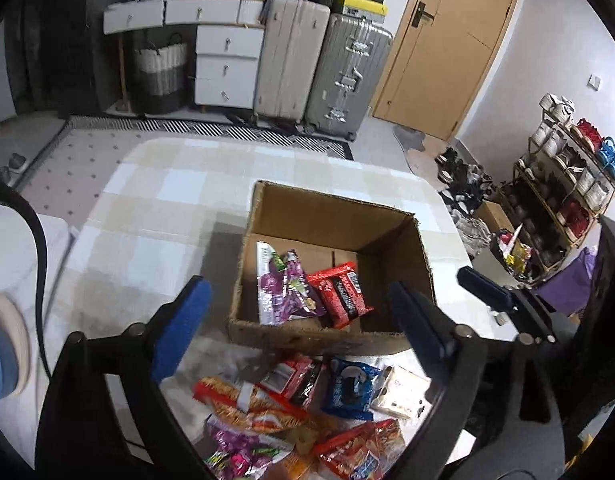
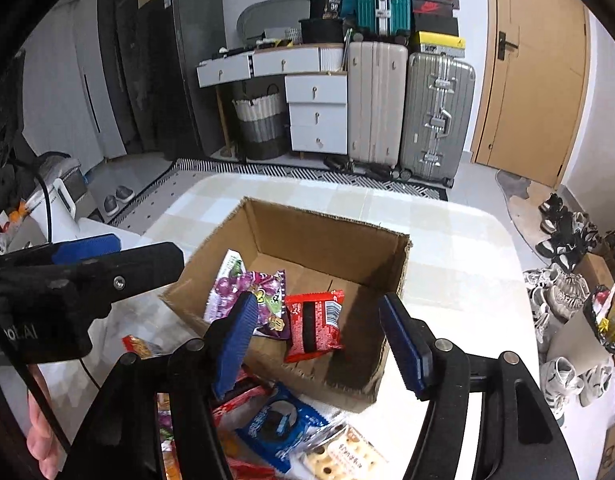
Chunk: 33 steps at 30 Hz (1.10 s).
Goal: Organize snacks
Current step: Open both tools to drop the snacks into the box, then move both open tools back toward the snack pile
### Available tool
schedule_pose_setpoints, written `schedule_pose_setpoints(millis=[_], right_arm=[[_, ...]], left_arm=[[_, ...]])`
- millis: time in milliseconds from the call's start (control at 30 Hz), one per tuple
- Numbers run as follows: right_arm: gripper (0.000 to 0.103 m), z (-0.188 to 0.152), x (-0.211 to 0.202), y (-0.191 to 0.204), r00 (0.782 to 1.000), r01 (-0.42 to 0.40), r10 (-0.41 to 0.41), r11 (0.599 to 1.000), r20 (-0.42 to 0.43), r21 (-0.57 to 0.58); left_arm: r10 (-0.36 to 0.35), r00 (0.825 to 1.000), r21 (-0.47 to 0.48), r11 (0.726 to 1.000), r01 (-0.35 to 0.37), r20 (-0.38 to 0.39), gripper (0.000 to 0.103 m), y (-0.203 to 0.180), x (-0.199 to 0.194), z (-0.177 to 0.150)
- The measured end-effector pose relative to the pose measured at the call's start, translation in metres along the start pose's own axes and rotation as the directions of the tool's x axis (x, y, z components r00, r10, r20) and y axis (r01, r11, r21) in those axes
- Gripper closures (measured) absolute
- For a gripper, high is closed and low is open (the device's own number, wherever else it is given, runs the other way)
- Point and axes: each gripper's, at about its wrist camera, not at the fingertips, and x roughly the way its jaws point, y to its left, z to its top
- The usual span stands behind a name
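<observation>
Snacks are lying in two groups: two packets, a purple grape packet [image 1: 285,294] and a red packet [image 1: 341,294], are sitting inside the cardboard box [image 1: 335,216] ahead of both hand-held grippers, while a loose pile is lying on the table [image 1: 155,184] beneath them. Only the left view is showing the orange noodle packet [image 1: 235,400]. Writing is too blurred to read. Left hand-held gripper [image 1: 299,330] and right hand-held gripper [image 2: 321,340] are both hovering spread, gripping nothing.
</observation>
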Motion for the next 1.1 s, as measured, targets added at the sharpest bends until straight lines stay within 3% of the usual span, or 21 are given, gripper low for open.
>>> schedule_pose_setpoints(millis=[100,200,433,833,933,1100], right_arm=[[0.025,-0.002,-0.022,0.005,0.999,-0.003,0.003,1.000,0.040,-0.004],[0.022,-0.010,-0.048,0.012,0.996,0.002,0.000,1.000,0.092,-0.016],[0.005,-0.045,-0.115,0.030,0.975,0.007,0.003,0.999,0.221,-0.045],[0.000,-0.116,-0.206,0.077,0.921,0.027,0.015,0.994,0.388,-0.101],[0.000,-0.140,-0.209,0.082,0.923,0.017,0.020,0.996,0.385,-0.093],[0.000,-0.176,-0.194,0.079,0.937,0.010,0.008,0.999,0.348,-0.050]], left_arm=[[0.017,0.999,0.012,1.000,-0.017,0.045,0.001,-0.002,-0.026,-0.008],[0.040,0.995,0.026,0.999,-0.043,0.093,0.001,-0.004,-0.057,-0.020],[0.063,0.972,0.057,0.995,-0.078,0.227,0.001,-0.005,-0.136,-0.059],[0.071,0.926,0.040,0.995,-0.092,0.370,0.001,0.016,-0.248,-0.145],[0.085,0.924,0.043,0.993,-0.109,0.372,0.001,0.024,-0.257,-0.168],[0.101,0.935,0.035,0.992,-0.120,0.340,0.001,0.037,-0.246,-0.194]])
